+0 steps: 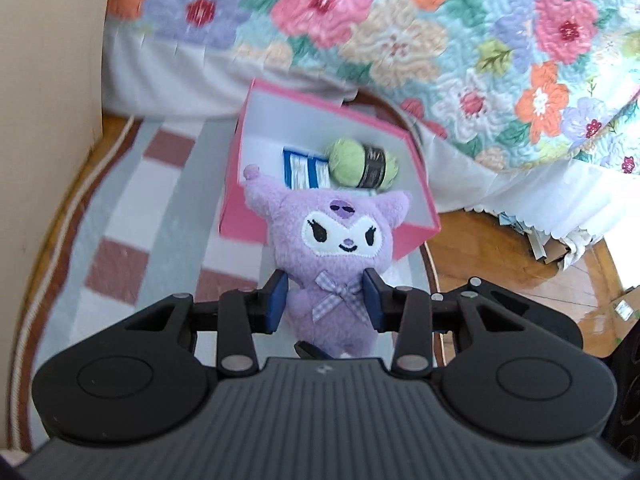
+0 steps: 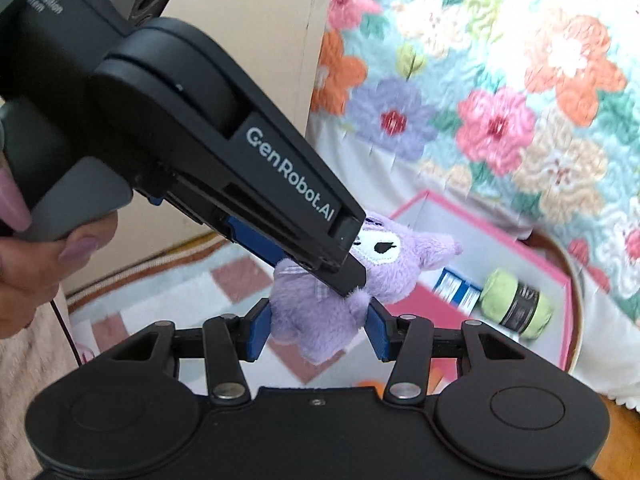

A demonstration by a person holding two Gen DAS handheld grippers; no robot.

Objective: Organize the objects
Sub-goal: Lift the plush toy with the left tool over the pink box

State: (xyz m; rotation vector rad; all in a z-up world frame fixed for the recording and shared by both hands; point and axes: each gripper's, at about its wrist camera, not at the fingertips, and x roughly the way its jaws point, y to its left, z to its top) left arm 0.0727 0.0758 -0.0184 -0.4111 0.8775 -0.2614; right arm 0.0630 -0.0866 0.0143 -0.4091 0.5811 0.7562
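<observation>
Pink box (image 1: 320, 236), open top, white inside, centre of the left wrist frame and right of centre in the right wrist frame (image 2: 560, 280). It holds a green yarn ball (image 1: 362, 164) with a dark band and, just beside it, a blue-and-white striped packet (image 1: 304, 168). The near part of the box floor is bare.

Purple plush toy (image 1: 340, 256): fuzzy, pointed ears, white embroidered face, checked bow at the chest. It sits lower centre in both frames, in front of the box's near wall and off the rug.

Left gripper (image 1: 325, 300): blue pads pressed into the toy's sides at bow level, narrow grip, holding it. Right gripper (image 2: 320, 328): pads against the toy's lower body on both sides, also clamped on it. In the right wrist frame the left gripper comes in from the upper left, a hand (image 2: 36, 264) on its handle.

Box stands on a checked rug (image 1: 132, 216) with a rope border. Floral quilt (image 1: 440, 40) overhangs the box's far edge. Wood floor (image 1: 480, 248) at right. Beige wall (image 1: 44, 100) down the left edge.
</observation>
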